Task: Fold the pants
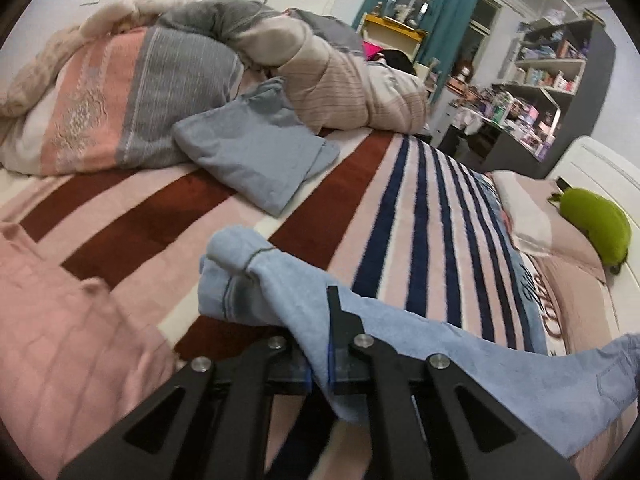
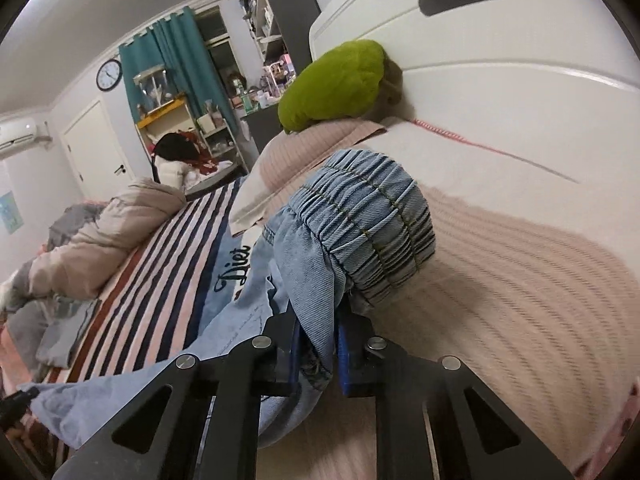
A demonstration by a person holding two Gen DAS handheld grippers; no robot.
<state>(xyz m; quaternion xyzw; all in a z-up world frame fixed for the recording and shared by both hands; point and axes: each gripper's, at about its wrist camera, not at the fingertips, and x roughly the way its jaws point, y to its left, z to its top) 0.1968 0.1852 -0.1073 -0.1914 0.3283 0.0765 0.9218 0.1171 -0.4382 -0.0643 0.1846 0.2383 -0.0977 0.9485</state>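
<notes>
A pair of light blue denim pants (image 1: 460, 364) stretches across the striped blanket (image 1: 400, 216) between my two grippers. My left gripper (image 1: 320, 344) is shut on the hem end of a leg, and the cloth drapes over its fingers and bunches in front. In the right wrist view my right gripper (image 2: 320, 344) is shut on the pants (image 2: 304, 264) just below the gathered elastic waistband (image 2: 372, 220), which bulges above the blue pads. The far tip of the left gripper (image 2: 16, 400) shows at the lower left edge of that view, holding the other end.
A folded pale blue garment (image 1: 256, 152) lies on the blanket beside a heap of pink and grey bedding (image 1: 132, 96). A pink quilt (image 1: 60, 344) covers the near left. A green plush toy (image 2: 336, 84) rests against the white headboard (image 2: 500, 92) on a ribbed pink pillow (image 2: 520, 288). Shelves (image 1: 548, 76) stand beyond the bed.
</notes>
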